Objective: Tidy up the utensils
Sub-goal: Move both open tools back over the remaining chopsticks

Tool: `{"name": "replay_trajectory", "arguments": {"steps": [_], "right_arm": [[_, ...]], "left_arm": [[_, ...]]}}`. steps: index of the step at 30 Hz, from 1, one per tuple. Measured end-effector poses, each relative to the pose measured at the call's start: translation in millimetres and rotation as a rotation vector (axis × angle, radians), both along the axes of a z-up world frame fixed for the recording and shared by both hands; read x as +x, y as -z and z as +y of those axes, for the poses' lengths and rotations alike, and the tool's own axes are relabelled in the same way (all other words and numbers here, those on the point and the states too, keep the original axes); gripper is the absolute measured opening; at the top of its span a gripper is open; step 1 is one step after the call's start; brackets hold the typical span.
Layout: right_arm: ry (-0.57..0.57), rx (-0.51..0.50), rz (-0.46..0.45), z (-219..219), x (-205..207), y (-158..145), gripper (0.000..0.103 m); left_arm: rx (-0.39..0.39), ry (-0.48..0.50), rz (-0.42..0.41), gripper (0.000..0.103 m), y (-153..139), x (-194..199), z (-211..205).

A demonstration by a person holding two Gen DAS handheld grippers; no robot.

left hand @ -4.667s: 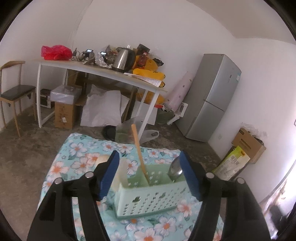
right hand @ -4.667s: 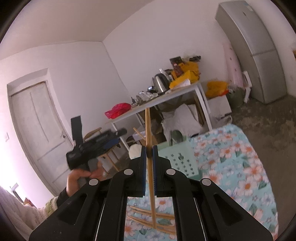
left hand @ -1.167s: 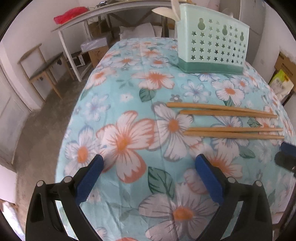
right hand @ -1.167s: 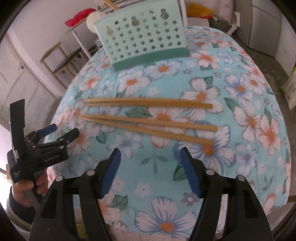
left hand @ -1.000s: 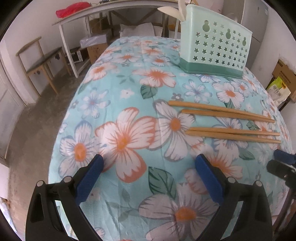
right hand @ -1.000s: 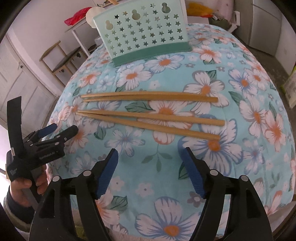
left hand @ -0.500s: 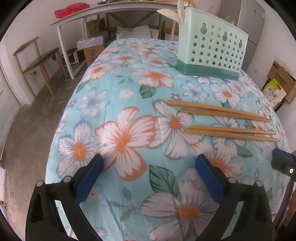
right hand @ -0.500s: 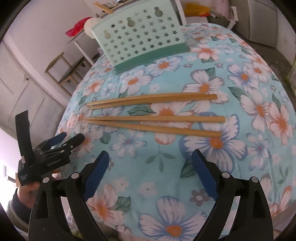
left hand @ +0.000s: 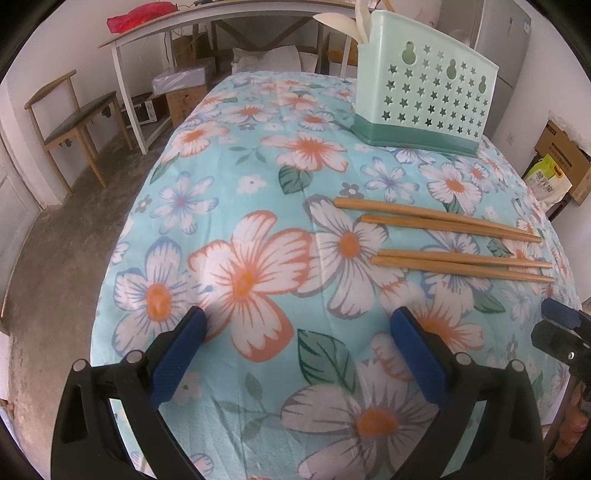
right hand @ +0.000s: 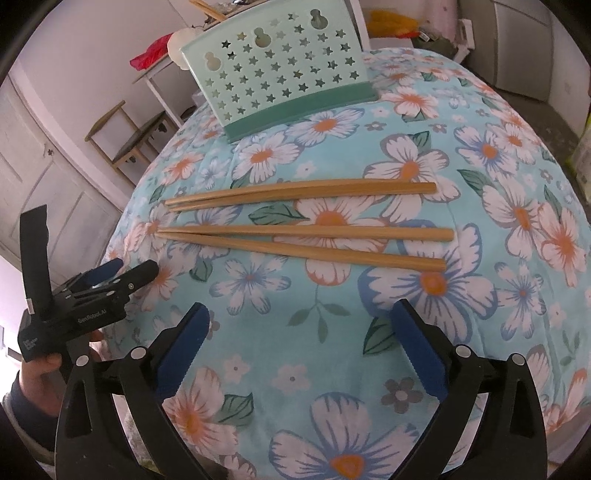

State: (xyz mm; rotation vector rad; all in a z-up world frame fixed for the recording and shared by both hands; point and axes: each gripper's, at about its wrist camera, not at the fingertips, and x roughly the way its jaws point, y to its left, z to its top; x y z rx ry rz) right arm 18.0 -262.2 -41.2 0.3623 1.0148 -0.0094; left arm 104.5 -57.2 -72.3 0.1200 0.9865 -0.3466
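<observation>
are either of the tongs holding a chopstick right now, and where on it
No, nothing is held. The left tongs stand open, the right tongs are opening, each over bare cloth. All four chopsticks lie on the tablecloth.

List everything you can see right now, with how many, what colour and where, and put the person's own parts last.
chopsticks: four, light wood, flat on the cloth in two pairs, between the tools and the holder
utensil holder: one, mint green with star holes, upright at the far end of the cloth
tablecloth: one, light blue with white and orange flowers, covering the table
chair: one, wood with dark seat, on the floor at left
side table: one, white, by the far wall
fridge: one, grey, far right
left tool: one, black with blue pads, open and empty
right tool: one, black with blue pads, jaws opening, nothing between them
</observation>
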Motion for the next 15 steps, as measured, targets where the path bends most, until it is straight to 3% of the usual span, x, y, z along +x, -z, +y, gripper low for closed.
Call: {"name": "replay_trajectory", "arguments": {"steps": [9, 15], "right_arm": [[-0.013, -0.054, -0.017, 5.4, -0.1, 3.2, 0.095], [-0.033, 0.071, -0.037, -15.6, -8.9, -4.0, 0.095]], "left_arm": [[0.003, 0.014, -0.007, 0.098, 0.6, -1.3, 0.5], [-0.021, 0.025, -0.039, 0.098, -13.8, -5.3, 2.7]]}}
